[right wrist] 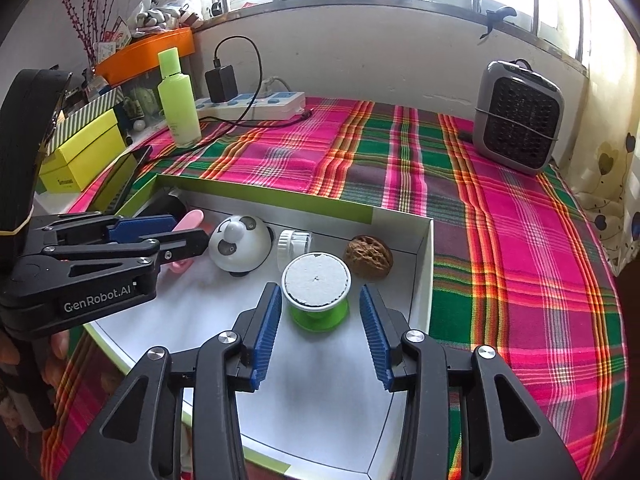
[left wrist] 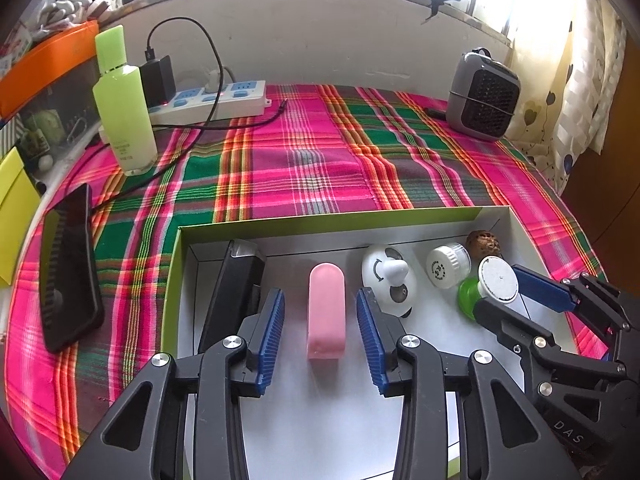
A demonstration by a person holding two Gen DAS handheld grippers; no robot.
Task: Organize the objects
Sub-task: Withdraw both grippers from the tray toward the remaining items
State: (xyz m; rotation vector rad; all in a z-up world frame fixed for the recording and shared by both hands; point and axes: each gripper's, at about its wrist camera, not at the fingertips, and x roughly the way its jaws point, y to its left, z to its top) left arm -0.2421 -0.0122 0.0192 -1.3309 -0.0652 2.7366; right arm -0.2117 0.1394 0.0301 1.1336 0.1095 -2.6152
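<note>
my left gripper (left wrist: 320, 334) stands released astride the pink eraser-like block (left wrist: 326, 312), pads clear of it; my right gripper (right wrist: 320, 332) is likewise unclenched around the green spool (right wrist: 318, 294), which stands upright near the box's right wall. both pieces rest on the floor of the shallow box (left wrist: 400, 216), in a row with the panda timer (right wrist: 239, 246), small jar (right wrist: 294, 245) and walnut (right wrist: 368, 258), apparently gathered there. the box lies on a plaid cloth (right wrist: 520, 220) beneath a window; a heater (right wrist: 518, 116) sits at the far right corner.

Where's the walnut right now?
The walnut lies inside the box, in its far right corner in the right wrist view, beside the small clear jar and behind the green spool.
</note>
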